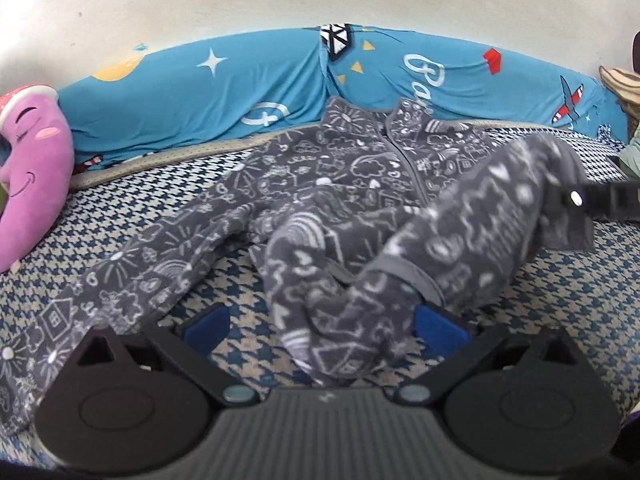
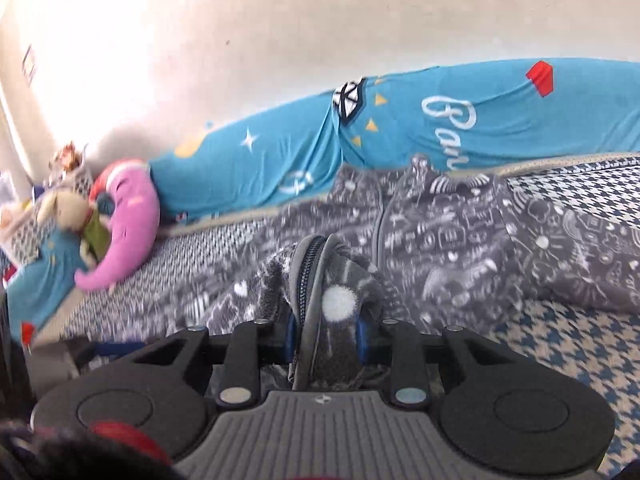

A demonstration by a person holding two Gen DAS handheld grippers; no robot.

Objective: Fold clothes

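A grey fleece onesie (image 1: 340, 168) with white doodles lies spread on the houndstooth bedspread (image 1: 120, 216), collar toward the blue bolster. My left gripper (image 1: 322, 328) stands wide open low over the bed. A bunched leg end of the onesie lies between its blue pads (image 1: 440, 328), close to the right one and not pressed. My right gripper (image 2: 326, 332) is shut on a fold of the onesie (image 2: 440, 240) at its zipper edge, holding it up off the bed. In the left wrist view that right gripper (image 1: 560, 200) reaches in from the right, and the lifted fabric drapes from it.
A long blue printed bolster (image 1: 200, 92) runs along the white wall behind the bed. A pink moon-shaped plush (image 1: 32, 176) lies at the left end, with more soft toys (image 2: 68, 216) beside it. Bare bedspread (image 2: 580, 352) shows at the near right.
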